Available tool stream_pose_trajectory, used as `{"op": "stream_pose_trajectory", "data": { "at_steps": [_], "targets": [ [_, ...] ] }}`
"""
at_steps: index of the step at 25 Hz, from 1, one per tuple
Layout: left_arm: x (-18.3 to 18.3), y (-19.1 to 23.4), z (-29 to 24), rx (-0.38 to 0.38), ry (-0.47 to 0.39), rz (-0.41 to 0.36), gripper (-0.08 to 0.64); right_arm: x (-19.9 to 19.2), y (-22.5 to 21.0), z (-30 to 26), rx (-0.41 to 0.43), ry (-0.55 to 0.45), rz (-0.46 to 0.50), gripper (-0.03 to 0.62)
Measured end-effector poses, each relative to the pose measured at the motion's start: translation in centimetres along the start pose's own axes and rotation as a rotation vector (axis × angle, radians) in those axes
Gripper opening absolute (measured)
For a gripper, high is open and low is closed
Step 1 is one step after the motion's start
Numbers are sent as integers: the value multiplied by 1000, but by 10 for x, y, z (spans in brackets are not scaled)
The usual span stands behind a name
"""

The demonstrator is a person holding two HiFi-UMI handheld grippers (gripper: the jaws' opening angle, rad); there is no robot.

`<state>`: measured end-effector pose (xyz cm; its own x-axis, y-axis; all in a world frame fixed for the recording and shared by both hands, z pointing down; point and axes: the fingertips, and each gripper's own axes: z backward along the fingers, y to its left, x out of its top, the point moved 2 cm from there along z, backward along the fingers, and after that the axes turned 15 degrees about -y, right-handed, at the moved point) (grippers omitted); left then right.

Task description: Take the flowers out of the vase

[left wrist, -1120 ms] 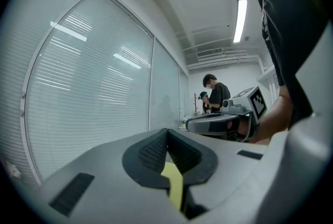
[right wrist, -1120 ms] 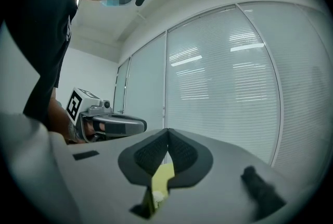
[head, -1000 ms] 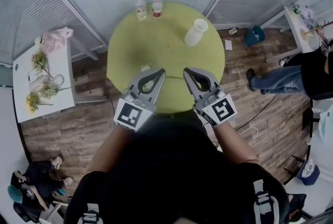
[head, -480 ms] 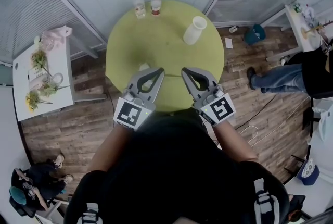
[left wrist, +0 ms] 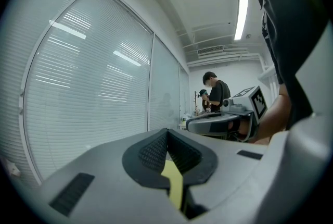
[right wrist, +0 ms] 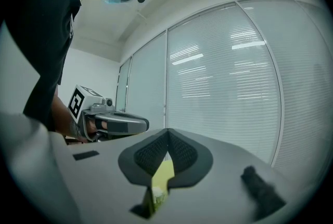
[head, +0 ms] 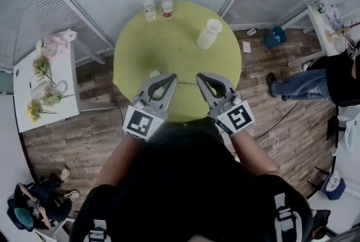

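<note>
A white vase [head: 210, 34] stands at the far right of the round yellow-green table [head: 169, 44]; I see no flowers in it. Yellow and white flowers [head: 42, 66] lie on a white side table [head: 25, 75] at the left. My left gripper [head: 172, 76] and right gripper [head: 200, 76] hover side by side over the table's near edge, both shut with nothing between the jaws. In the left gripper view the left gripper [left wrist: 167, 132] has its pads pressed together; the right gripper view shows the same of the right gripper [right wrist: 168, 132].
Two bottles [head: 158, 6] stand at the table's far edge. A small white object [head: 154, 74] lies by the left gripper. Blinds wall in the far side. A person [head: 315, 80] stands at the right, and others sit on the floor at the lower left [head: 34, 210].
Both grippers have kept their places and stayed shut. The people at the lower left have slid toward the picture's bottom edge.
</note>
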<state>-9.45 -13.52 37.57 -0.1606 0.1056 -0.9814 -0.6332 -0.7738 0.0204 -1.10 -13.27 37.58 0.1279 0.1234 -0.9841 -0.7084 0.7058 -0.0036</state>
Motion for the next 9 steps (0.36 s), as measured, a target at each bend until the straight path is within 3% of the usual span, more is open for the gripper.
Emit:
{"op": "stream_pose_trajectory", "data": {
  "at_steps": [9],
  "targets": [
    [-3, 2, -5, -5, 3, -8, 14, -3, -5, 1, -5, 4, -10, 18]
  ]
}}
